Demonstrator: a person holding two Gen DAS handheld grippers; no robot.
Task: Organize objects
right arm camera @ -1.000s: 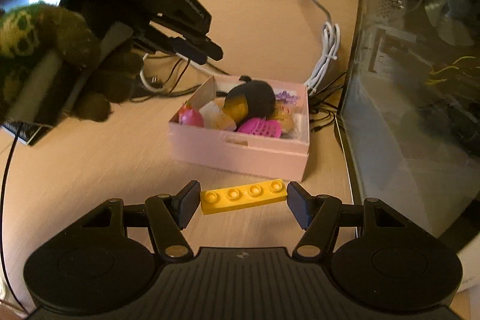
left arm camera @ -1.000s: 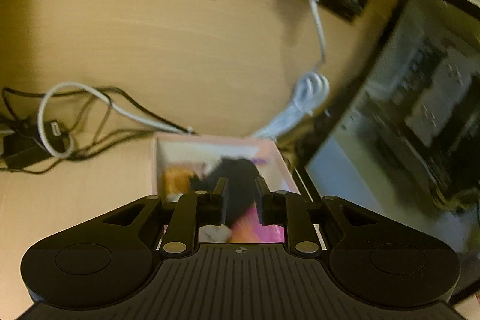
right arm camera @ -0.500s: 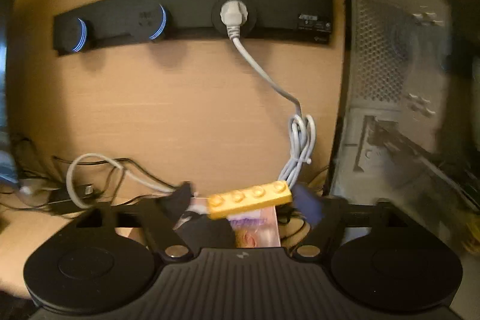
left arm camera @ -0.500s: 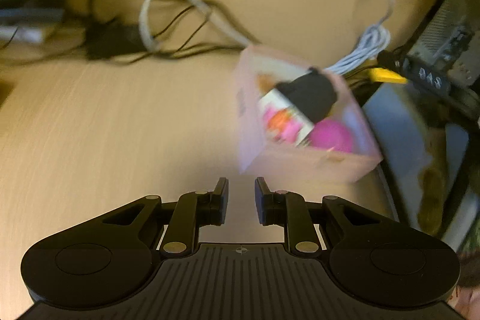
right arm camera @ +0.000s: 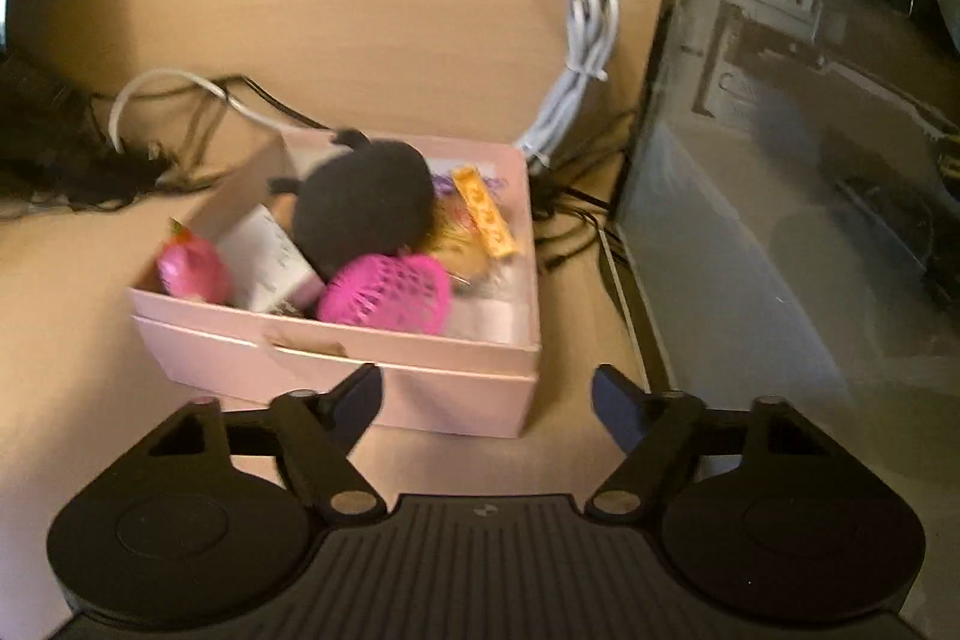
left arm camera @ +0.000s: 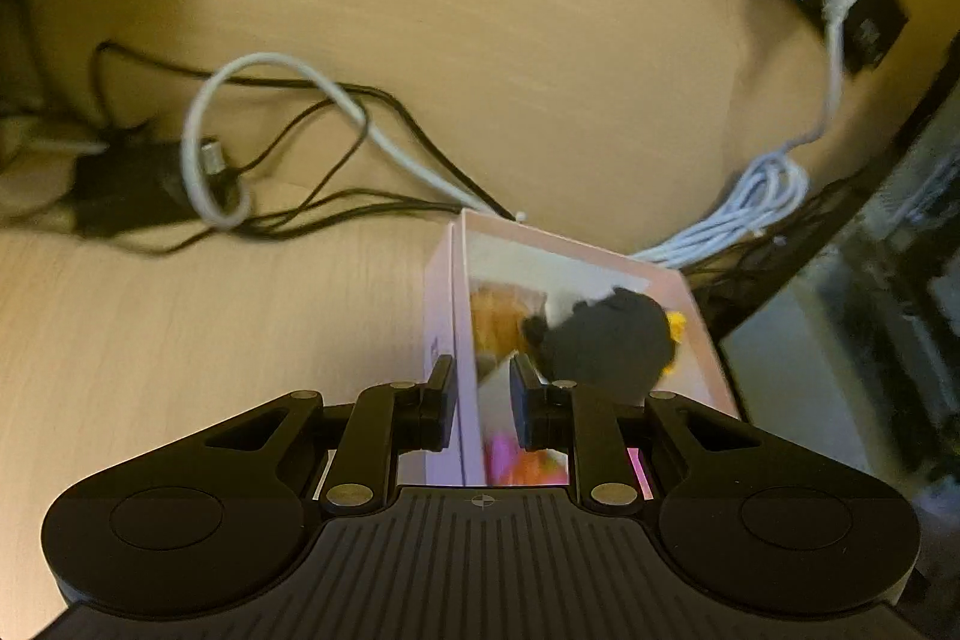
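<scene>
Left gripper [left arm camera: 480, 403] straddles the pink box [left arm camera: 447, 292] wall — right gripper [right arm camera: 486, 400] gapes empty.

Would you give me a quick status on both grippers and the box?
Right gripper open, empty. Left gripper straddling pink box wall, not clamped. Yellow brick in box. Cables behind box.

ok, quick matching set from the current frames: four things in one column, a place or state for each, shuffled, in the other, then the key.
Things:
1. yellow brick
2. pink mesh ball
3. right claw
4. left claw

Places or states:
A. open and empty, in front of the pink box
B. straddling the box's left wall, one finger inside and one outside
C. at the front of the box, below the black plush toy
D. lying at the right side of the box, beside the plush

Pairs: 1-D, 2-C, 3-A, 4-B
</scene>
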